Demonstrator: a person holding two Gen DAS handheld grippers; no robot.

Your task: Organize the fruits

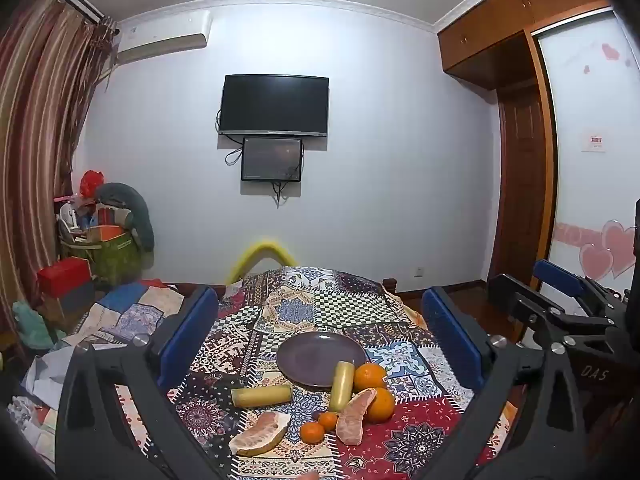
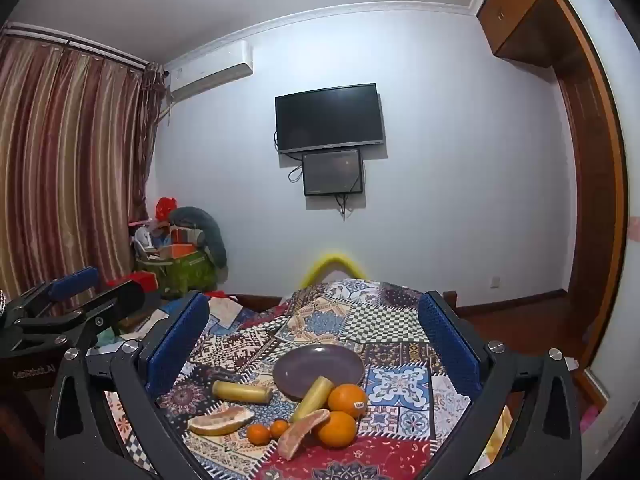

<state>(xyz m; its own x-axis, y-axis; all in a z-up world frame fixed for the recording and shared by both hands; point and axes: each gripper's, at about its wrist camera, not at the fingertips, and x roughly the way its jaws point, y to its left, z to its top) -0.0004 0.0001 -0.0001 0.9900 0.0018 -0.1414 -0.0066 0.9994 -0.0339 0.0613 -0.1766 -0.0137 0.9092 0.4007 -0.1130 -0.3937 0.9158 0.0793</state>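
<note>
Grippers both spread wide, nothing between the blue pads. Left gripper [image 1: 320, 320] and right gripper [image 2: 314, 332] hover side by side, aimed nearly level over the near end of the table, clear of every fruit. Looks like a survey stance before a first pick; no fruit on the plate [image 1: 308, 354] yet, so sorting appears not begun.

Fruit lies in a loose cluster on the patchwork cloth [image 1: 304, 300], just in front of the purple plate. One pale yellow cylinder [image 1: 342, 386], possibly cut sugarcane, leans its far end onto the plate rim. A second yellow piece [image 1: 262, 396] lies flat to the left, apart from the plate. Two large oranges [image 1: 370, 376] sit stacked front to back at the right, touching the leaning piece and a peeled pomelo segment [image 1: 354, 416]. Two small mandarins [image 1: 314, 432] sit just beside that segment. A pomelo wedge with rind [image 1: 258, 434] lies nearest, at the left.

Judgement: the tight right-hand clump is the awkward part. Taking an orange may roll its neighbour or tip the leaning piece. The lone yellow piece and the rind wedge are the free picks.

Beyond: wall television [image 1: 275, 105], smaller screen below it, striped curtain [image 1: 36, 120], cluttered boxes at the left. None of it obstructs.
</note>
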